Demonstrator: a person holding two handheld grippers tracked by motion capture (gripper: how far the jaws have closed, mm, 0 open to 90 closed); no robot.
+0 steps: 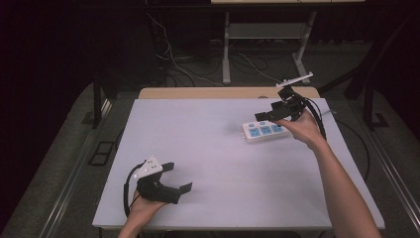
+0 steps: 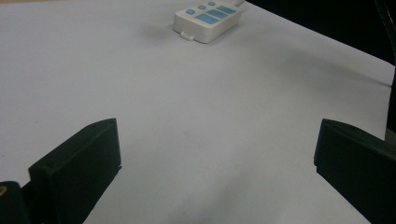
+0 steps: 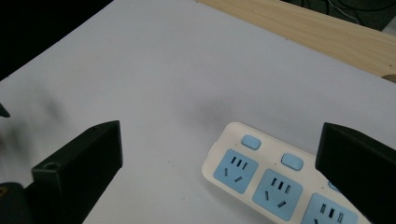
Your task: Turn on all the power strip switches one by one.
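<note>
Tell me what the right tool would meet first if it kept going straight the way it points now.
Probably the power strip: the right tool hangs open just above it, tilted down, and the strip lies between its jaws in the right gripper view. Depth is unclear, so it might reach the white table just beyond.

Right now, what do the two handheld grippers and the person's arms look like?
Both grippers, left gripper and right gripper, are black with blocky black fingers, each topped by a grey three-cornered plate and trailing a black cable. The forearms are bare, no sleeves visible.

White power strip (image 1: 264, 131), blue sockets
</note>
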